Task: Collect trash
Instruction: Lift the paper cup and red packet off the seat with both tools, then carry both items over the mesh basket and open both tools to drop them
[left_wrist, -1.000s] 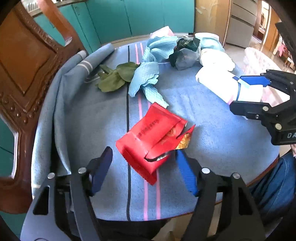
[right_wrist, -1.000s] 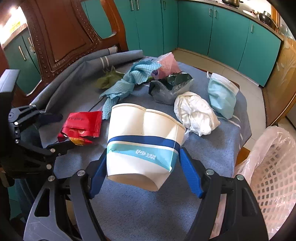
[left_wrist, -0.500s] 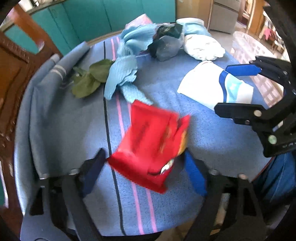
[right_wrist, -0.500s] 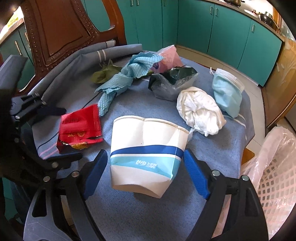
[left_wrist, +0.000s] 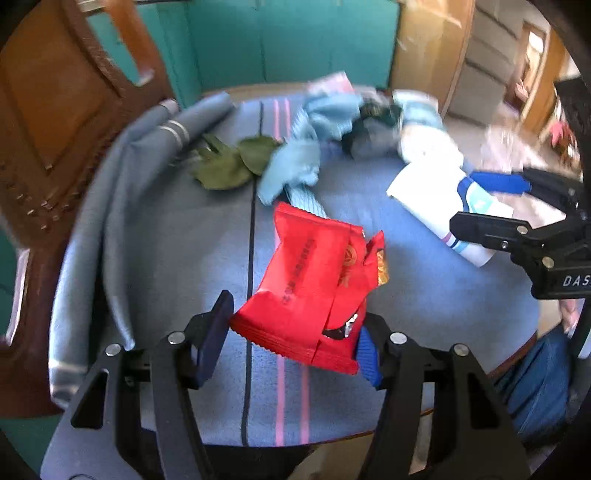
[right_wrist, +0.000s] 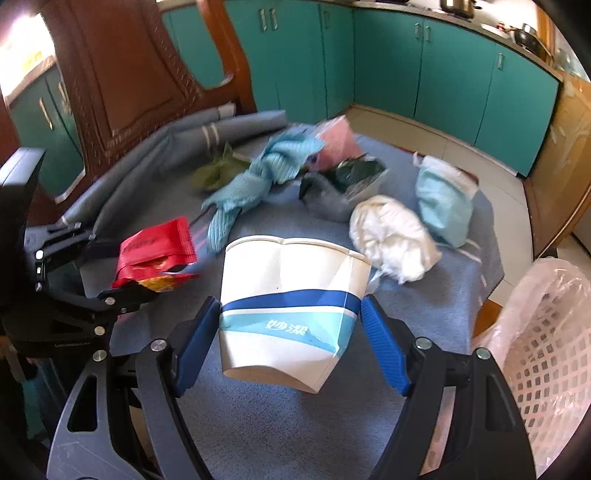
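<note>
A red snack wrapper (left_wrist: 314, 288) sits between the fingers of my left gripper (left_wrist: 291, 338), which is shut on it and holds it lifted above the blue cloth. It also shows in the right wrist view (right_wrist: 155, 254). My right gripper (right_wrist: 288, 332) is shut on a crushed white paper cup (right_wrist: 288, 299) with a blue band, held above the table (right_wrist: 424, 306). The cup also shows in the left wrist view (left_wrist: 443, 195).
More trash lies at the table's far side: green leaves (left_wrist: 229, 166), a light blue cloth (right_wrist: 255, 184), a dark foil bag (right_wrist: 343, 181), a white wad (right_wrist: 391, 236), a face mask (right_wrist: 443, 199). A bag-lined white basket (right_wrist: 539, 350) stands right. A wooden chair (right_wrist: 122, 74) stands left.
My left gripper has closed on the red wrapper and lifted it off the cloth. My right gripper has kept the cup and shifted slightly.
</note>
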